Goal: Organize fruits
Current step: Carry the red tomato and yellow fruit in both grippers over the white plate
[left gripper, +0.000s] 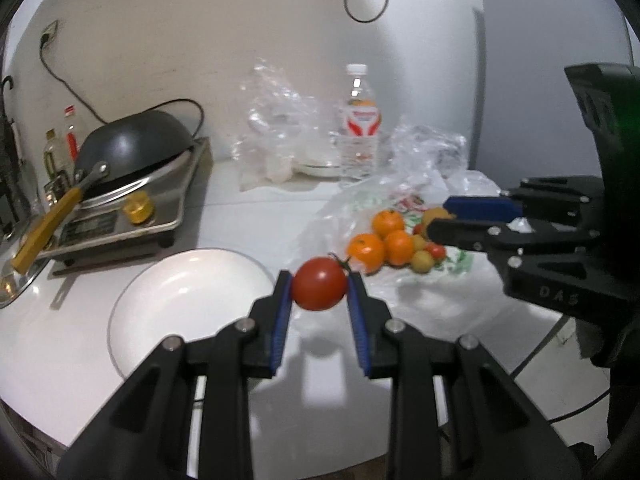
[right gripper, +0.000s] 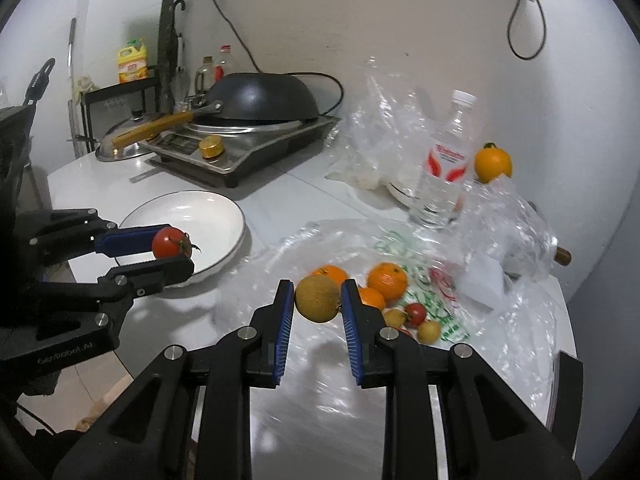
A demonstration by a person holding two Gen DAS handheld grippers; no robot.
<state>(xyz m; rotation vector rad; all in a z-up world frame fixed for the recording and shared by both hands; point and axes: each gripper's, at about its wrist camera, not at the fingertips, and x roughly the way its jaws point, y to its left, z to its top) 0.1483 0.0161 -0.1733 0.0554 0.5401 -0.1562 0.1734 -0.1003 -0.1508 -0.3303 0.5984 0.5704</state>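
While the left tool (left gripper: pixel 319 285) pinches a tomato (left gripper: pixel 319 283), the right tool (right gripper: pixel 318 298) pinches a brown fruit (right gripper: pixel 318 298).

We count two red tomatoes (right gripper: pixel 172 243) (right gripper: pixel 416 313), four oranges (right gripper: pixel 387 281), one brown round fruit (right gripper: pixel 318 298), two yellowish small fruits (right gripper: pixel 429 331), one white plate (right gripper: pixel 224 210), one water bottle (right gripper: pixel 444 168)

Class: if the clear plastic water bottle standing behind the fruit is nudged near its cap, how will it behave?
The clear plastic water bottle is tall and narrow, so it probably tips. It looks nearly empty, so likely light. Once down, its round body may roll.
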